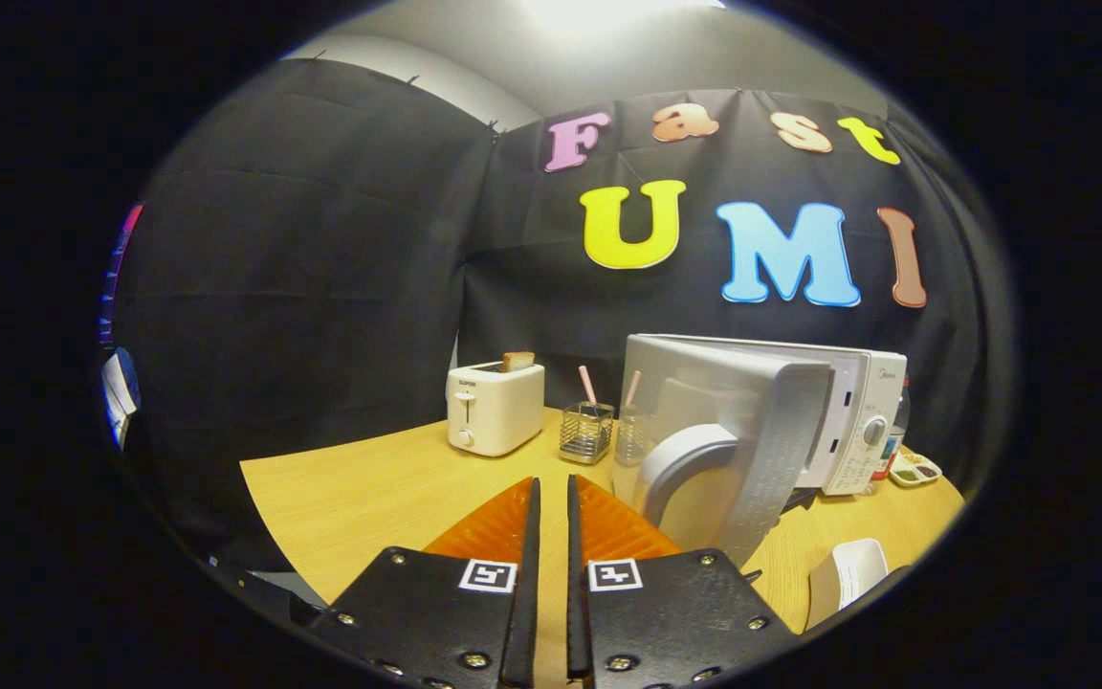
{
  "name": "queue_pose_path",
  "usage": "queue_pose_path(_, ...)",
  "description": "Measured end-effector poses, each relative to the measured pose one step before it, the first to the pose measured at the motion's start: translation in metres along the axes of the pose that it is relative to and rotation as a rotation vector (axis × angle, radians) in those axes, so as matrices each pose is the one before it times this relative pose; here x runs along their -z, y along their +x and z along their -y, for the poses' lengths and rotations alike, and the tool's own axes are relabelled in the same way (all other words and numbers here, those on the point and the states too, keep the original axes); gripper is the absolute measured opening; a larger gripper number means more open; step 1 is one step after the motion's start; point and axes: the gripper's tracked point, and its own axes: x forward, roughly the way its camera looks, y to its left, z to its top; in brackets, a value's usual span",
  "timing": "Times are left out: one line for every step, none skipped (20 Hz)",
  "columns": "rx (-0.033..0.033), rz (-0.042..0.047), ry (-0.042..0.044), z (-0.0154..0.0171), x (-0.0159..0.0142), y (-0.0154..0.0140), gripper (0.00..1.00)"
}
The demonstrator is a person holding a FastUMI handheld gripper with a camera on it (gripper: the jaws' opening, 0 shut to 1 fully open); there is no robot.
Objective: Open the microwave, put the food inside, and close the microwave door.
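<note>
A white microwave (862, 407) stands on the wooden table (369, 498), ahead and to the right of my fingers. Its door (752, 421) is swung open toward me, with the curved grey handle (680, 459) on its near face. The inside of the oven is hidden behind the door. My gripper (551, 483) is shut with only a thin slit between the fingers and nothing held; its tips sit just left of the door's lower edge. A white container (848, 572) lies on the table to the right of my fingers; I cannot make out its contents.
A white toaster (494, 407) with a slice of toast stands at the table's back. A wire holder (586, 431) and a glass (629, 435) with pink sticks sit between the toaster and the door. A small dish (914, 471) with bits of food lies beside the microwave.
</note>
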Motion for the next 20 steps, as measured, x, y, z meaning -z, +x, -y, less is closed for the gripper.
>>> queue_pose_path(0.02472,-0.0066,0.00621,0.01189,-0.00096,-0.00965,0.12)
queue_pose_path(0.02786,0.00469,-0.00753,0.01266,0.00037,0.00455,0.12)
queue_pose_path(0.02902,0.00718,-0.00609,0.01307,-0.00129,0.00068,0.13)
queue_pose_path(0.02868,0.00686,-0.00455,0.01276,-0.00006,0.00099,0.13)
queue_pose_path(0.02782,0.00877,-0.00355,0.01309,-0.00113,0.00206,0.13)
queue_pose_path(0.02765,0.00021,-0.00327,0.01343,0.00061,0.00327,0.13)
queue_pose_path(0.02118,0.00095,-0.00003,0.01223,0.00001,0.00286,0.12)
queue_pose_path(0.02705,-0.00308,-0.00097,0.01135,0.0009,0.00441,0.12)
queue_pose_path(0.03184,-0.00352,-0.00274,0.01392,0.00088,0.00501,0.13)
queue_pose_path(0.03076,-0.00403,0.0008,0.01298,0.0005,0.00579,0.13)
queue_pose_path(0.02629,-0.00314,0.00647,0.0111,0.00079,0.00652,0.12)
queue_pose_path(0.02357,-0.00652,0.007,0.01066,0.00001,0.00787,0.12)
queue_pose_path(0.02863,-0.005,0.00985,0.01132,0.00006,0.00783,0.12)
queue_pose_path(0.02974,-0.00648,0.00613,0.01182,0.00121,0.00814,0.12)
queue_pose_path(0.02836,-0.00868,0.00551,0.0099,0.00121,0.00817,0.12)
queue_pose_path(0.02444,-0.00356,0.01093,0.00875,-0.00106,0.00795,0.12)
queue_pose_path(0.01794,-0.00392,0.01106,0.00701,-0.00032,0.00932,0.13)
queue_pose_path(0.01347,-0.00829,0.0069,0.00566,-0.00001,0.00954,0.12)
queue_pose_path(0.01348,-0.00731,0.0075,0.00534,-0.00039,0.0088,0.12)
queue_pose_path(0.01358,-0.00765,0.00433,0.005,-0.00105,0.01075,0.12)
